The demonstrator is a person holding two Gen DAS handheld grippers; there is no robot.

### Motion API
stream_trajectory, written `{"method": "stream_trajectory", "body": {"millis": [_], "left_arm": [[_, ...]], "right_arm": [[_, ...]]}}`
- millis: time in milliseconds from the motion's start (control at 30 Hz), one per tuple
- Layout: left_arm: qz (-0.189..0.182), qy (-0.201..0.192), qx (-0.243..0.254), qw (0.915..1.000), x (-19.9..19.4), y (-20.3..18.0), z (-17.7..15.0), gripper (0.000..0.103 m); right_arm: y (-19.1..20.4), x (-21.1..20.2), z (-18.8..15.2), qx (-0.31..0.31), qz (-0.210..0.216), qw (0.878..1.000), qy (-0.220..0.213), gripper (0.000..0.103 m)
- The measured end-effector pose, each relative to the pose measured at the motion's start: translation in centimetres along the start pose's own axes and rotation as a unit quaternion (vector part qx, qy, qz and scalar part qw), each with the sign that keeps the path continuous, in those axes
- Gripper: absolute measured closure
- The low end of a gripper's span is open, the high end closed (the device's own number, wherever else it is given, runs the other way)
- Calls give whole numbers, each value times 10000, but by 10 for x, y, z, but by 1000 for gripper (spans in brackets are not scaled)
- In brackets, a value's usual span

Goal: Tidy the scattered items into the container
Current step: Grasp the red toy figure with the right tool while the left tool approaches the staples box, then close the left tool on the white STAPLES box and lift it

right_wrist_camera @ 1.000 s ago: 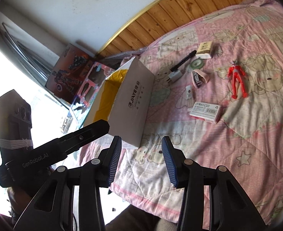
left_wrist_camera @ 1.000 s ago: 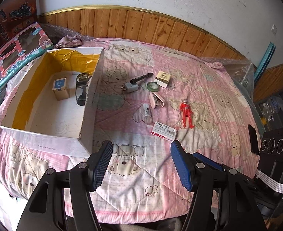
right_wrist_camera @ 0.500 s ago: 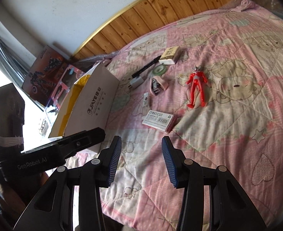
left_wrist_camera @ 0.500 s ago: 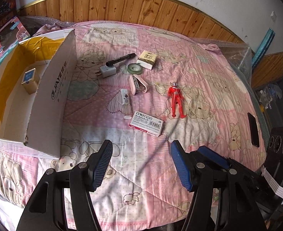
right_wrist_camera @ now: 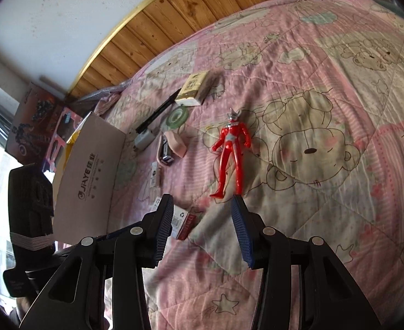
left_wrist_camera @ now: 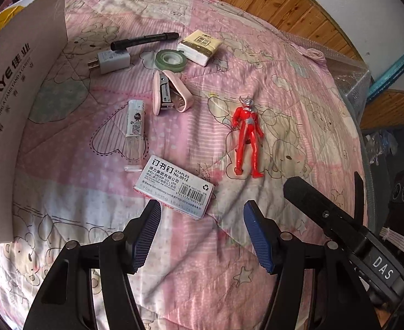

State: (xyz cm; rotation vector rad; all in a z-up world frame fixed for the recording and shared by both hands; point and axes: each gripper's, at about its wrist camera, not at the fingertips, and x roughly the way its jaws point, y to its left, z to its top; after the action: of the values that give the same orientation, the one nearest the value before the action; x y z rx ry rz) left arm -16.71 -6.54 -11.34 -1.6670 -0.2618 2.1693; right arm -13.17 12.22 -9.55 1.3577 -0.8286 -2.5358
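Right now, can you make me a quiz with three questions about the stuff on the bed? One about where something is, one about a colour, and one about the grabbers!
1. Where does the green tape roll lie?
A. inside the cardboard box
B. on the quilt beside the yellow-topped box
C. on top of the toy figure

2. What colour is the toy figure?
A. red
B. blue
C. green

3. How are the left gripper and right gripper?
A. both open and empty
B. both shut on something
C. one holds the staples box

Answers:
1 B, the roll rests on the quilt next to the yellow-topped box.
2 A, its body is bright red with silver trim.
3 A, each pair of blue pads stands apart with only quilt between them; the staples box lies untouched.
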Motion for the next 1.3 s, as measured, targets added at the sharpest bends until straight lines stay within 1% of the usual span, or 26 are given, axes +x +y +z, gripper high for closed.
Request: {"method": "stream_trajectory", "body": {"millis": [100, 167, 200, 267, 300, 367, 433, 500, 567, 600, 667, 700, 733, 767, 800, 867, 900, 933, 967, 1033, 1067, 1133, 1200, 1233, 1267, 1300], "left_arm": [[258, 30, -301, 9992, 17, 6, 8, 39], [496, -132, -199, 9985, 18, 4, 11, 39], [691, -181, -84, 9974, 19, 4, 12, 39], [1004, -243, 33, 9946, 20, 16, 14, 39], [1079, -263, -10, 9938, 19, 26, 15, 37], [1083, -347, -255, 9932, 13, 45, 15, 36], [1067, -348, -436, 9927, 8, 54, 16, 37], [845, -344, -501, 9946, 5, 50, 16, 37], [662, -273, -451, 9964, 11, 37, 18, 35], [667, -210, -424, 9966, 17, 30, 19, 34], [624, -59, -388, 9973, 33, 17, 20, 34], [667, -84, -303, 9973, 37, 12, 20, 33], [752, -190, -121, 9969, 38, 4, 21, 33], [762, -267, 109, 9967, 40, -3, 22, 34], [791, -355, 344, 9956, 42, -8, 24, 40], [987, -595, 774, 9903, 44, -16, 25, 40], [1075, -616, 885, 9883, 44, -16, 25, 40], [1097, -585, 849, 9886, 44, -14, 24, 40], [1023, -536, 716, 9907, 43, -9, 25, 40], [875, -366, 350, 9949, 44, -1, 24, 37], [879, -295, 176, 9955, 44, 0, 23, 33], [1002, -312, 39, 9945, 41, -5, 16, 29], [1205, -331, 281, 9918, 46, -12, 14, 29], [1318, -350, 475, 9895, 47, -14, 13, 32], [1393, -358, 641, 9875, 46, -15, 11, 41], [1381, -352, 740, 9870, 42, -11, 9, 45]], "right_arm": [[-4, 15, 15, -107, -193, 9997, 66, 56], [-7, 28, 24, -166, -276, 9994, 152, 56], [-8, 36, 28, -187, -303, 9991, 220, 56], [-9, 51, 33, -255, -359, 9985, 334, 56], [-8, 58, 34, -308, -403, 9980, 378, 56], [-6, 72, 36, -446, -529, 9964, 492, 56], [-4, 82, 35, -599, -630, 9949, 505, 55], [0, 86, 36, -806, -691, 9934, 425, 55], [1, 87, 37, -933, -779, 9918, 406, 61], [0, 86, 38, -969, -882, 9905, 407, 75], [-7, 81, 41, -951, -960, 9901, 372, 75], [-11, 77, 43, -920, -1012, 9900, 344, 75], [-15, 73, 44, -890, -1054, 9899, 319, 75], [-19, 70, 44, -840, -1053, 9904, 308, 75], [-24, 66, 44, -765, -1036, 9912, 294, 75], [-32, 61, 42, -657, -981, 9926, 292, 75], [-34, 60, 41, -630, -934, 9932, 294, 75], [-35, 59, 39, -623, -896, 9936, 280, 74], [-35, 59, 38, -634, -879, 9938, 266, 74], [-35, 59, 38, -659, -875, 9937, 231, 73], [-35, 60, 38, -654, -862, 9939, 216, 73], [-36, 61, 39, -636, -822, 9944, 205, 73], [-38, 60, 41, -568, -761, 9952, 238, 73], [-38, 59, 41, -573, -735, 9953, 275, 74], [-38, 58, 41, -588, -698, 9953, 316, 74], [-38, 56, 40, -603, -642, 9955, 363, 74]]}}
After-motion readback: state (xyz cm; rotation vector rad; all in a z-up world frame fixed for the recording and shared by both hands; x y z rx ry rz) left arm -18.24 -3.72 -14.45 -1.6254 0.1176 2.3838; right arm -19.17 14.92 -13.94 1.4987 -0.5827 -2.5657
